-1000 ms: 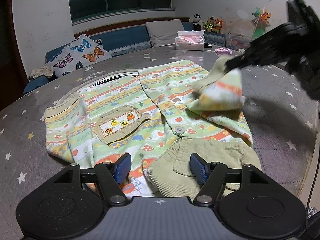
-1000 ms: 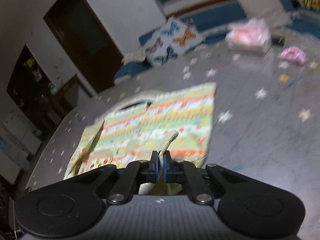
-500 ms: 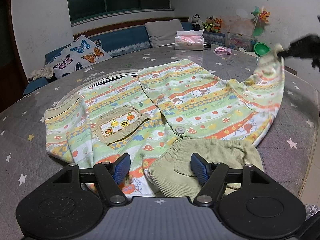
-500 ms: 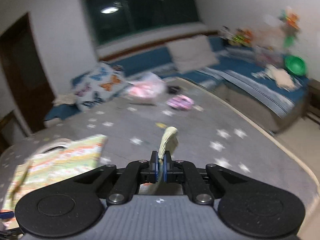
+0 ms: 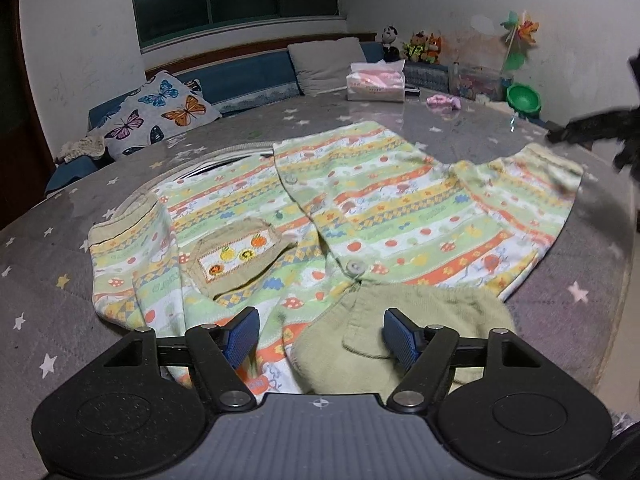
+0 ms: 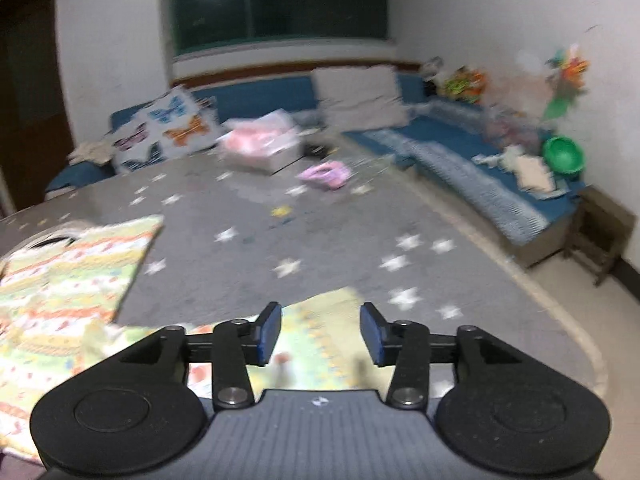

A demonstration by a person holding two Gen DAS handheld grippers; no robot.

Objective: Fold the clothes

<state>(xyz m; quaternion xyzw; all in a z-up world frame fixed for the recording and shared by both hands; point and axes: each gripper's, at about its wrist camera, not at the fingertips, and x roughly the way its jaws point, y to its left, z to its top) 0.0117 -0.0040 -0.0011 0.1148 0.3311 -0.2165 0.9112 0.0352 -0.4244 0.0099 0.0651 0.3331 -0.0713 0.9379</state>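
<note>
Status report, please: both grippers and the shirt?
Left gripper open, low over shirt hem. Right gripper open above spread sleeve. Nothing obstructing.

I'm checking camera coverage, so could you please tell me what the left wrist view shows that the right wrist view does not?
Only the left wrist view shows the shirt's chest pocket, its buttons, the green corduroy piece and the open left claw. Only the right wrist view shows the blue bench along the right wall and the wooden stool. Both show the shirt's spread sleeve, the starred cloth, tissue box, butterfly pillow, green bowl and open right claw.
</note>
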